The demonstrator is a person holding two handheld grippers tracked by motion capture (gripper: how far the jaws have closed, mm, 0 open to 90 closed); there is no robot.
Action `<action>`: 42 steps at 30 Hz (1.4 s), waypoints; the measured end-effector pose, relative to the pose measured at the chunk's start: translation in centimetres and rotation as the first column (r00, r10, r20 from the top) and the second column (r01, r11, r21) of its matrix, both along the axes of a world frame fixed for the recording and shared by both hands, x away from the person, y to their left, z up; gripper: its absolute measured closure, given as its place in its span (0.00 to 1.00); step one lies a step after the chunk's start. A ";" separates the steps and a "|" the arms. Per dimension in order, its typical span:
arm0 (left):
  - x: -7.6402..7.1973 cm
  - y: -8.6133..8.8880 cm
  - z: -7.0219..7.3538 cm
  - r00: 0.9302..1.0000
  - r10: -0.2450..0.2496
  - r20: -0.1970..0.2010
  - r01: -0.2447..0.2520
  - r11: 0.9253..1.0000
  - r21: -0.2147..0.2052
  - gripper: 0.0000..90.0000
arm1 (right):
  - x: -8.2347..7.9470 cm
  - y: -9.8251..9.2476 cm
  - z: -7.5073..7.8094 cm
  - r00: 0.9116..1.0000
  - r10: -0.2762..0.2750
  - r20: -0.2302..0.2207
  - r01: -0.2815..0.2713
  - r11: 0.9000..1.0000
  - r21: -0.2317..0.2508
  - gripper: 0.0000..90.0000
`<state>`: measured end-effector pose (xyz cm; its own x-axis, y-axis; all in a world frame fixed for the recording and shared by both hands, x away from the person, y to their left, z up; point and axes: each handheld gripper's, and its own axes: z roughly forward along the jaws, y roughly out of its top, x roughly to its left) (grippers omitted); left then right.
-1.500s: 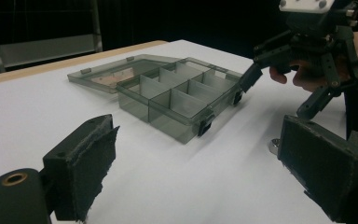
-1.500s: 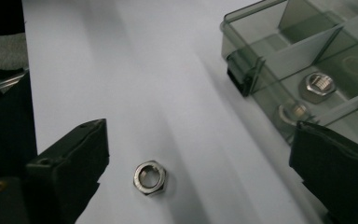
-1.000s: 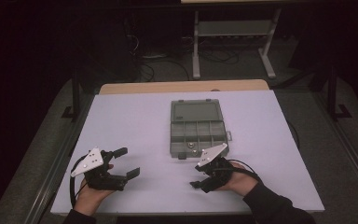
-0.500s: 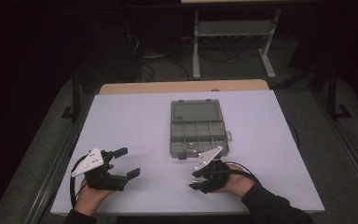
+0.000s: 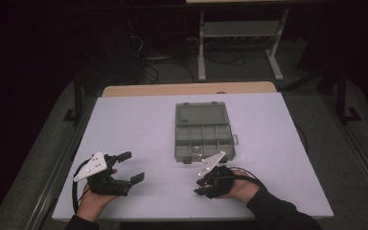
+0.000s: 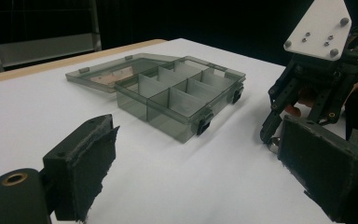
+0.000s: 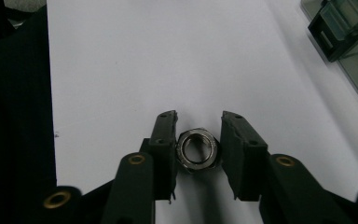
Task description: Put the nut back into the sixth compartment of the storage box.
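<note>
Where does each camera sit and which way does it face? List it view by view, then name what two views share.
High view: fixed above the person's edge of the table, looking forward and down; both hands, left tool and right tool enter from below.
Left gripper view: rides the left tool, looking across the table at the open organizer box and the right tool; own open jaws in the foreground.
Right gripper view: rides the right tool, looking down at the metal nut clamped between its jaws.
Shared: the high and left gripper views both show the box.
</note>
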<state>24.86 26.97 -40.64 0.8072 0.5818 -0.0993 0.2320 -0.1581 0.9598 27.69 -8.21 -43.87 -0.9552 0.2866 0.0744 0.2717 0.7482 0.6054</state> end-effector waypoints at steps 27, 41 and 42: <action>0.0 0.0 0.0 1.000 -0.001 0.001 0.001 1.000 -0.001 0.12 | 0.3 -0.6 1.2 1.000 -0.023 0.014 0.023 0.999 0.023 0.78; 0.0 -0.1 0.0 1.000 -0.001 -0.003 0.001 1.000 -0.003 0.12 | 1.2 -1.4 3.6 0.997 -0.075 0.023 0.072 0.993 0.094 0.77; 0.0 -0.1 0.0 1.000 0.000 -0.003 0.000 1.000 -0.004 0.12 | 1.3 -1.4 3.7 0.997 -0.079 0.023 0.076 0.992 0.097 0.78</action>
<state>24.86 26.90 -40.67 0.8070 0.5814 -0.1038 0.2348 -0.1546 0.9597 28.98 -9.60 -40.19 -0.9323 0.3528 0.0797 0.3093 0.6634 0.6813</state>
